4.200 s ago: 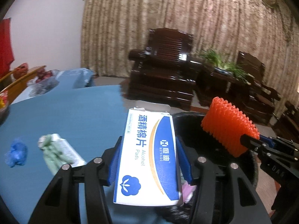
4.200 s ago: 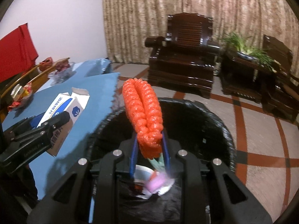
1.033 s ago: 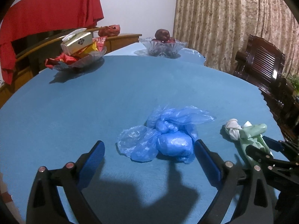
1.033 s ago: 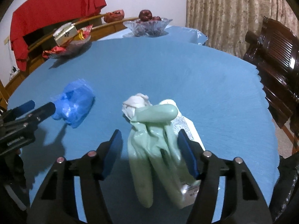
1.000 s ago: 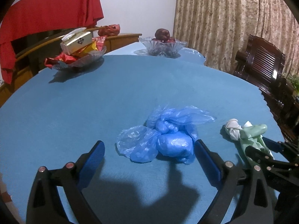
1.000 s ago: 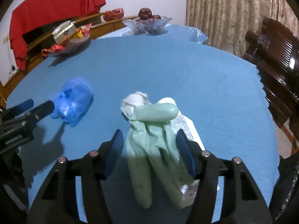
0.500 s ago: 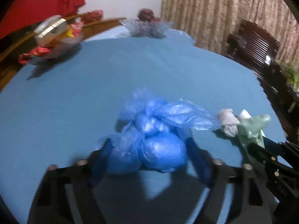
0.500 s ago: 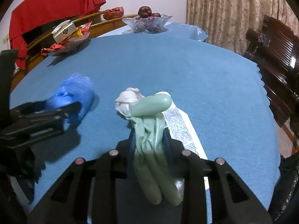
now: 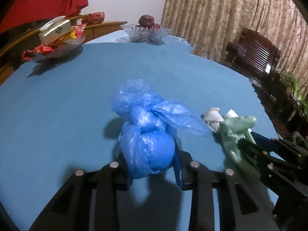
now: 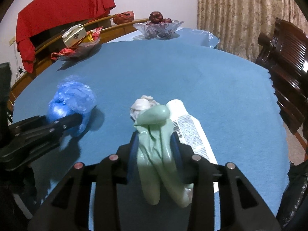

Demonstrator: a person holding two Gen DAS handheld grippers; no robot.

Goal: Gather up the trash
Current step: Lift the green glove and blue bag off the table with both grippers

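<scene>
A knotted blue plastic bag [image 9: 146,134] sits bunched between the pads of my left gripper [image 9: 148,154]. The jaws are closing and press on both its sides. A pale green rubber glove [image 10: 154,134] hangs between the pads of my right gripper [image 10: 154,144], which pinch it while the jaws ease slightly open. A crumpled white wad [image 10: 142,105] lies at the glove's far end. A white tube [image 10: 192,130] rests on the cloth just right of the glove. The two grippers work side by side, the left gripper [image 10: 73,119] to the left of the right one.
The round table wears a blue cloth [image 9: 57,105] with a scalloped right edge. At the far side stand a glass fruit bowl [image 9: 147,31] and a dish of snack packets [image 9: 55,44]. Dark wooden chairs [image 9: 254,57] stand to the right. A black bin bag [image 10: 296,188] shows at lower right.
My left gripper went from wide open around the blue bag to squeezing it into a bunch. My right gripper closed in on the green glove and now pinches it.
</scene>
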